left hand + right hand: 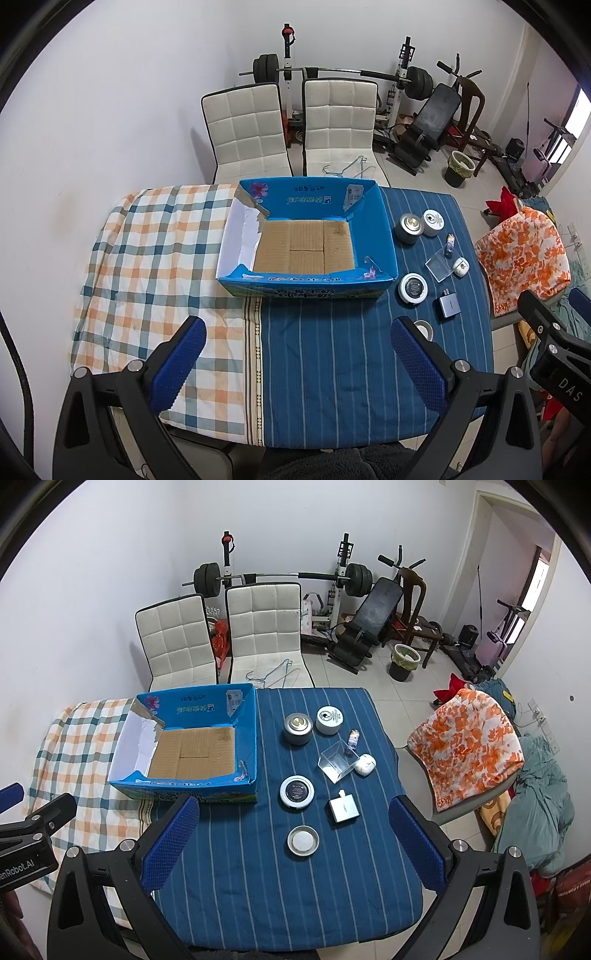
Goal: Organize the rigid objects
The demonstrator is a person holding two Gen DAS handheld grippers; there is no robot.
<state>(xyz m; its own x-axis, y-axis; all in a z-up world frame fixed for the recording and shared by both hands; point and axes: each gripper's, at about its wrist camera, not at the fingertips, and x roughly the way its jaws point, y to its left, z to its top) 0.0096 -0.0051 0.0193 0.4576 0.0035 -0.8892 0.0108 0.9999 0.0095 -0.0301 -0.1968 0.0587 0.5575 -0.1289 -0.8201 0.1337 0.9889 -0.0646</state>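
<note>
Hovering above the near edge of the table, the left gripper (pixel 295 354) and the right gripper (pixel 291 834) both have their blue pads spread wide and hold nothing. The blue cardboard box (pixel 243 738) sits at the middle of the table, across the seam between the checked cloth (pixel 147 258) and the striped blue cloth (pixel 258 867), and its brown floor is bare.

All the small things lie to the right of the box: a grey tin (pixel 298 728) and a white jar (pixel 329 720) toward the far edge, a clear plastic case (pixel 338 762) touching a white earbud case (pixel 365 765), a round white compact (pixel 297 791) just beside the box wall, a silver charger (pixel 343 808), and a metal lid (pixel 303 841) nearest the right gripper.

I would start with that lid, since it is closest. It lies flat, so the pads should come down straight over its rim, one on either side, and close gently before lifting it across into the box.
</note>
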